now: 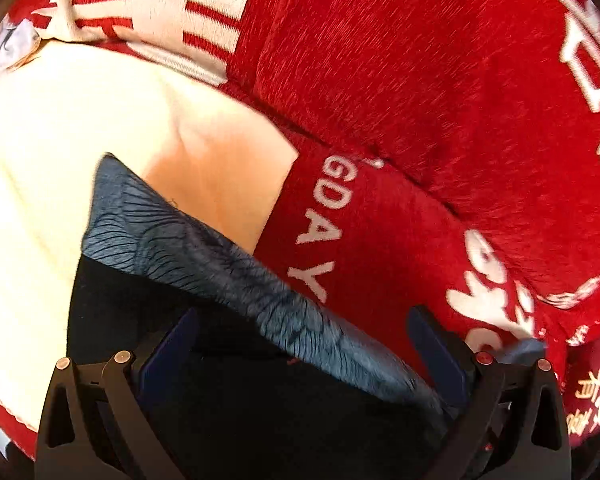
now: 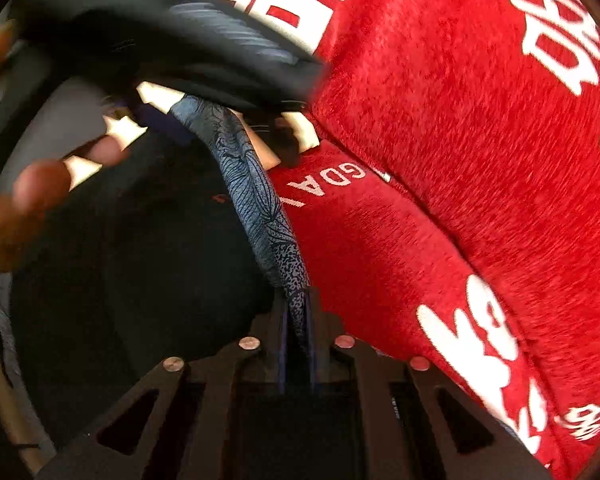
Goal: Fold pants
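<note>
Pants (image 2: 256,200) hang pinched in my right gripper (image 2: 298,344) mid-fold over the red blanket (image 2: 440,100), so next my wide-open left gripper (image 1: 304,344) needs an edge to clamp.

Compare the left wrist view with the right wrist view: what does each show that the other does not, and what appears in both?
Only the left wrist view shows the left gripper, jaws spread wide over the dark pants with the blue-grey line-patterned band, and a broad pale cream fabric panel.

Only the right wrist view shows the right gripper, shut on the pants' patterned band, plus blurred fingers at the left edge.

Both show the pants and the red plush blanket with white lettering.
</note>
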A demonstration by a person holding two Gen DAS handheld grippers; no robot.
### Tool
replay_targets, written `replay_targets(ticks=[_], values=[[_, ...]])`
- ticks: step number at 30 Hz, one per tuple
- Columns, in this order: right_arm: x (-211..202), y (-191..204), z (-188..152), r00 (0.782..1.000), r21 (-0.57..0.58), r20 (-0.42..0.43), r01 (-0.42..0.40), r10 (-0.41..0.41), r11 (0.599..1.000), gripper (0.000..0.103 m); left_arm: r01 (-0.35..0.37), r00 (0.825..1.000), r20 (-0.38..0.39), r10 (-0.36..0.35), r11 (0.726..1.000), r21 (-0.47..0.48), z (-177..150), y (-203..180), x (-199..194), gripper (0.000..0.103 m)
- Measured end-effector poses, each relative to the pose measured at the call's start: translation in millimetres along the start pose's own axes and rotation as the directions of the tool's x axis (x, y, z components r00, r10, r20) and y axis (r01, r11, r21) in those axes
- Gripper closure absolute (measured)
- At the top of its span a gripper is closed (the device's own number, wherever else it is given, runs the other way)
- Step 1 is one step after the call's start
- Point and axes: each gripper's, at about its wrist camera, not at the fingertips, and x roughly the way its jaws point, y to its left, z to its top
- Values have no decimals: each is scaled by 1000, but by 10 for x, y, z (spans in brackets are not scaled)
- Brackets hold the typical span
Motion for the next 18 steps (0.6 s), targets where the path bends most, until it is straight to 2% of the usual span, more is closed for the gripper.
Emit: replay_targets(ticks=[2, 3, 4, 5, 6, 7, 11, 13, 14, 15, 16, 17, 18], values=[[-2, 3, 8, 1000, 10, 3, 8, -8, 1000, 95, -68, 997, -34, 69, 998, 13, -31, -30, 138, 34], [1, 1, 17, 1000, 17, 4, 7, -7, 1000, 96, -77, 995, -55, 78, 997, 20, -56, -29, 186, 67], [-6, 2, 15, 1000, 23, 3, 4, -4, 1000, 96, -36, 996, -83, 37, 999, 6, -93, -4, 220, 73], [-18, 14, 6, 1000, 20, 3, 11, -11, 1000, 96, -5, 998, -59, 4, 1000, -21, -137, 41, 167, 74], [-25, 29, -4, 1000, 12, 4, 18, -18, 1000, 96, 16, 999, -36, -17, 1000, -23, -180, 60, 95, 82], [-37, 49, -20, 1000, 3, 2, 23, -23, 1000, 96, 23, 999, -22, -24, 1000, -18, -226, 64, 35, 85], [-52, 119, -40, 999, 2, -6, 35, -35, 999, 95, 14, 999, 38, -15, 1000, 25, -416, 49, -204, 87], [-87, 137, -21, 1000, 11, -13, 25, -25, 1000, 87, 3, 999, 51, -5, 999, 34, -482, 27, -258, 87], [-72, 129, 3, 1000, 5, -20, 6, -6, 1000, 70, -4, 998, 56, 2, 999, 38, -517, 22, -271, 87], [-46, 128, 12, 1000, -2, -21, 2, -2, 1000, 38, -12, 998, 57, 10, 999, 41, -544, 11, -265, 87], [-5, 126, 31, 1000, -11, -23, 11, -12, 1000, 24, -17, 998, 55, 15, 999, 40, -548, 48, -292, 87], [62, 107, 41, 999, -18, -35, 7, -8, 1000, 16, -18, 998, 54, 15, 999, 38, -543, 77, -306, 87], [141, 83, 57, 998, -20, -66, -6, 4, 1000, 19, -19, 998, 54, 17, 999, 39, -551, 41, -279, 87]])
